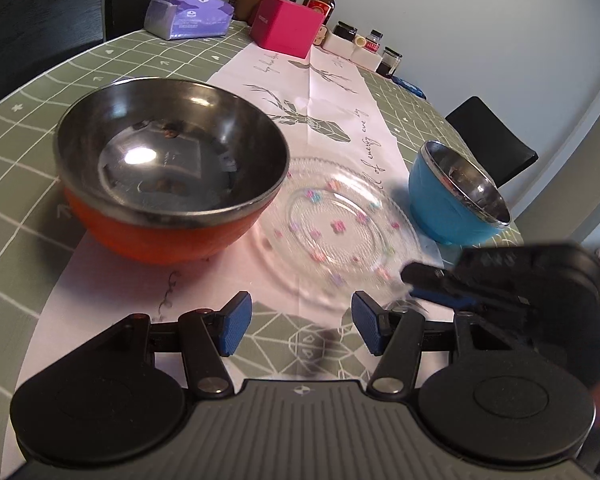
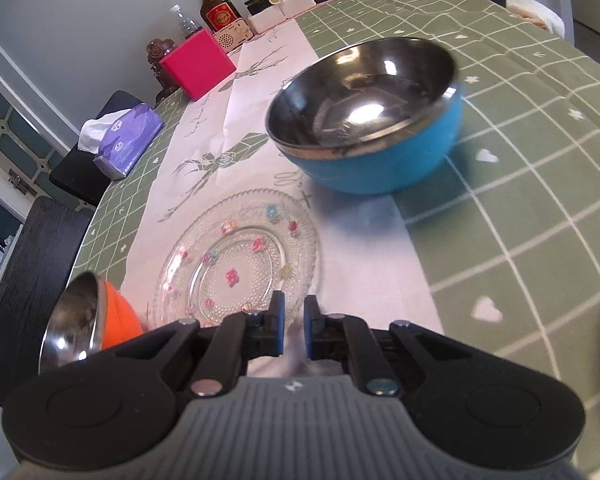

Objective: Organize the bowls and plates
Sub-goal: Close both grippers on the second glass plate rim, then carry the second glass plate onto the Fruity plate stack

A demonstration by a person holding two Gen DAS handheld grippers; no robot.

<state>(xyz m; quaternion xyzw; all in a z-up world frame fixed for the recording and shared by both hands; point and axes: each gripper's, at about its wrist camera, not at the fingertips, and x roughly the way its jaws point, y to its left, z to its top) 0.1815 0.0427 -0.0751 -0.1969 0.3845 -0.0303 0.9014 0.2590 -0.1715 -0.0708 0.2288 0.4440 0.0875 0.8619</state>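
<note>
Nearest us in the left wrist view, our left gripper (image 1: 296, 320) hangs released by the table (image 1: 20, 200) edge, likely for the orange bowl (image 1: 172, 168), while in the right wrist view our right gripper (image 2: 294, 320) clenches the near rim of the glass plate (image 2: 236, 264) between both bowls, perhaps to lift it beside the blue bowl (image 2: 364, 120): two bowls, one plate.

Orange bowl (image 1: 160, 236), blue bowl (image 2: 380, 160), flower-dotted clear plate (image 2: 240, 256)

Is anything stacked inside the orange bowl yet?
No, the orange bowl shows only its bare steel inside, with the glass plate on the cloth beside it.
</note>
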